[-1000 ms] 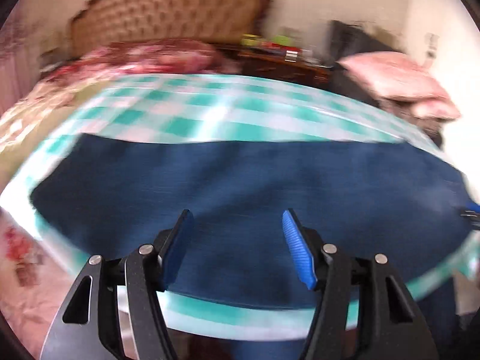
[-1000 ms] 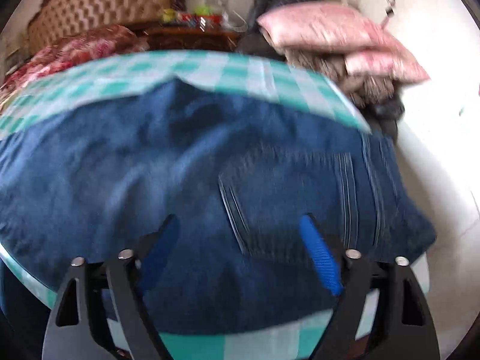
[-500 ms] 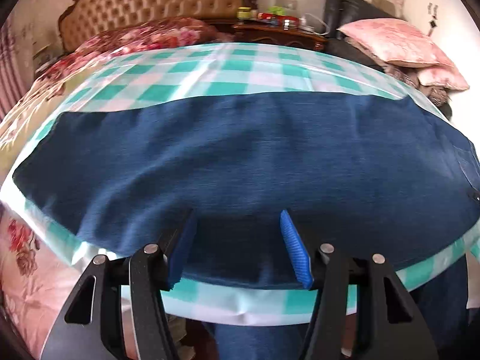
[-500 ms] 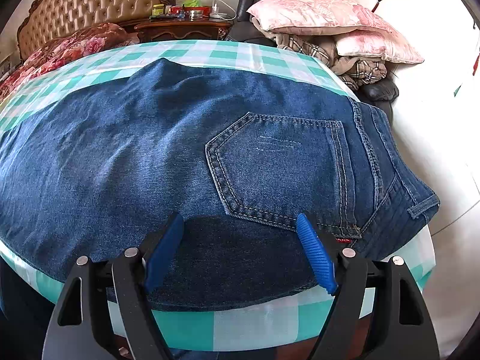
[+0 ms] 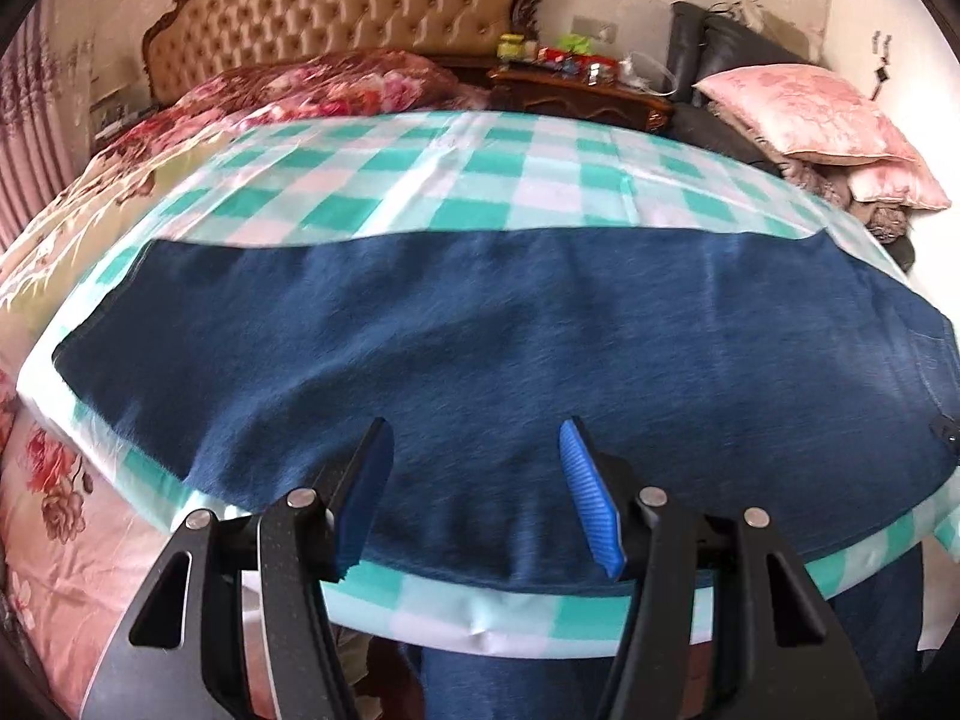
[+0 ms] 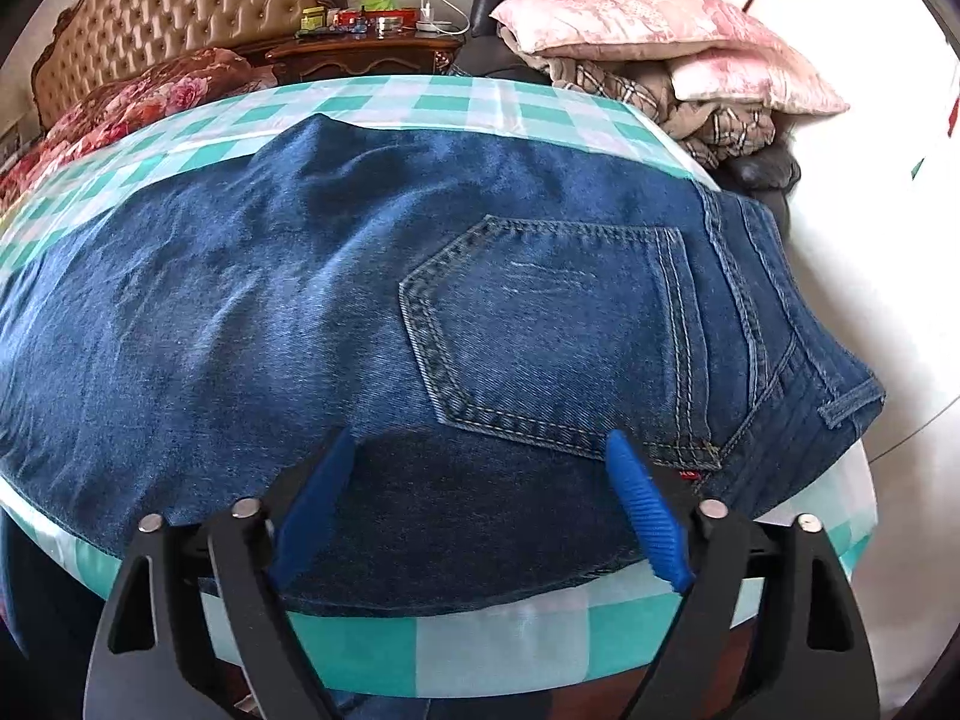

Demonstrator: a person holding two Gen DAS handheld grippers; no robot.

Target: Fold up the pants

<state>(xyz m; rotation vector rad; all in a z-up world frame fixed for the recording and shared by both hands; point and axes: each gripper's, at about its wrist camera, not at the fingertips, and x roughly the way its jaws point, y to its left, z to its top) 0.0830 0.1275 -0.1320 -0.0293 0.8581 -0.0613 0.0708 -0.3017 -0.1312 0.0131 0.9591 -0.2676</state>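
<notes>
Blue denim pants [image 5: 480, 336] lie flat across a table with a green and white checked cloth [image 5: 480, 162], legs running left. In the right wrist view the pants' seat [image 6: 420, 300] shows a back pocket [image 6: 558, 324] and the waistband [image 6: 798, 372] at the right end. My left gripper [image 5: 474, 480] is open and empty above the near edge of the leg part. My right gripper [image 6: 480, 492] is open and empty above the near edge of the seat, just below the pocket.
A bed with a tufted headboard [image 5: 336, 18] and floral covers [image 5: 60, 510] stands behind and left. A wooden nightstand [image 6: 366, 48] holds small items. Pink pillows [image 6: 648, 12] are stacked at the back right. A white wall [image 6: 900, 240] is on the right.
Both grippers stayed open over the pants' near edge. The left view swung and settled slightly higher. The right view sharpened and drew closer to the pocket.
</notes>
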